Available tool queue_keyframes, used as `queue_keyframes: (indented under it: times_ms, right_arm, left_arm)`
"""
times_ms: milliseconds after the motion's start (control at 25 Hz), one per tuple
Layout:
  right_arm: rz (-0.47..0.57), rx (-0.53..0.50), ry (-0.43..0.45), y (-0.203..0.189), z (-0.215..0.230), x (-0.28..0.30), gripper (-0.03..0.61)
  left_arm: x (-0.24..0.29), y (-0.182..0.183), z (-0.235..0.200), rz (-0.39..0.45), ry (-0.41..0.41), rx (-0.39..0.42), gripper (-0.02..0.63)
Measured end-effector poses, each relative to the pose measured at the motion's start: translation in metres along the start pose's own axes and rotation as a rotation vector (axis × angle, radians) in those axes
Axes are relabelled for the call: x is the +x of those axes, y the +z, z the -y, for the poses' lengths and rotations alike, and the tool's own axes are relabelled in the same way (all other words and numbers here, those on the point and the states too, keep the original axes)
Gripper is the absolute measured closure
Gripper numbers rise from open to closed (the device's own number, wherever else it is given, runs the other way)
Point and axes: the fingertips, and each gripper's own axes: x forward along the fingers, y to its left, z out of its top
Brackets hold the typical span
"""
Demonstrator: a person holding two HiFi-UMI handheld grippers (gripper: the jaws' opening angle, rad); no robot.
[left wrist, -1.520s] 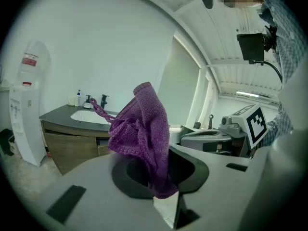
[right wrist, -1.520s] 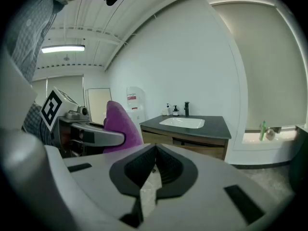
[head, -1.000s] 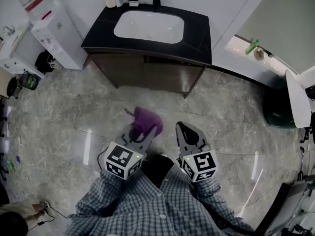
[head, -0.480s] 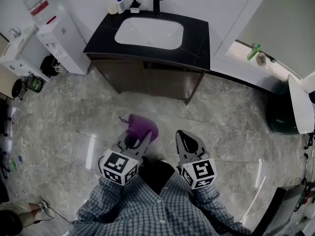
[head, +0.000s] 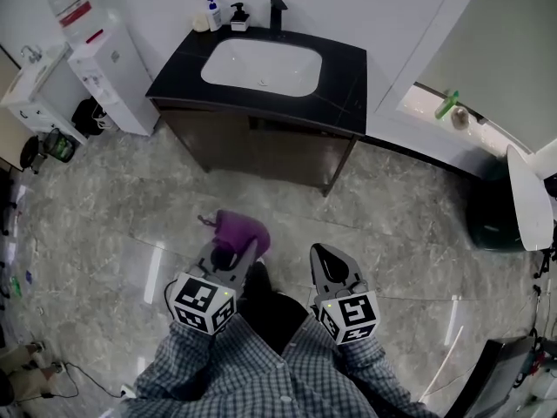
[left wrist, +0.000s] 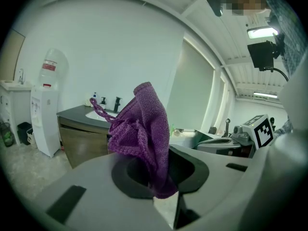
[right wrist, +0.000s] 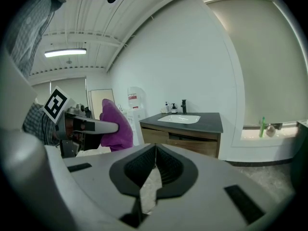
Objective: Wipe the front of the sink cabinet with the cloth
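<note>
Purple cloth (left wrist: 142, 134) is pinched between the jaws of the left gripper (head: 228, 258), bunched and standing up above them, over the floor, well apart from the sink cabinet (head: 261, 142). The right gripper (head: 325, 255) has its jaws pressed together on nothing.

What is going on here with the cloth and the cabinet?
A person stands back from the sink cabinet, one gripper in each hand. The left gripper is shut on a purple cloth; the right gripper is shut and holds nothing. The cloth is apart from the cabinet front, so wiping has not yet begun.
</note>
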Motion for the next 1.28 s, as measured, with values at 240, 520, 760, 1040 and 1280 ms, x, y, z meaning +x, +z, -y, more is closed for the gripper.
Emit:
queue_keyframes:
  times_ms: [240, 520, 760, 1040, 1280]
  right_arm:
    - [-0.008, 0.002, -0.027, 0.000, 0.021, 0.013, 0.560]
    - [-0.004, -0.041, -0.002, 0.017, 0.037, 0.063, 0.560]
    - [-0.041, 0.002, -0.008, 0.027, 0.063, 0.130, 0.560]
    - [-0.104, 0.069, -0.034, 0.017, 0.076, 0.186, 0.560]
    - [-0.141, 0.100, -0.064, -0.007, 0.093, 0.221, 0.560]
  left_arm:
    - [0.032, 0.004, -0.018, -0.005, -0.004, 0.003, 0.545]
    - [0.089, 0.011, -0.068, -0.050, -0.003, -0.010, 0.545]
    - [0.144, 0.018, -0.126, -0.098, 0.011, -0.006, 0.545]
    - [0.195, 0.007, -0.185, -0.166, 0.007, -0.023, 0.545]
    - [0.233, -0.022, -0.228, -0.218, 0.041, -0.055, 0.545]
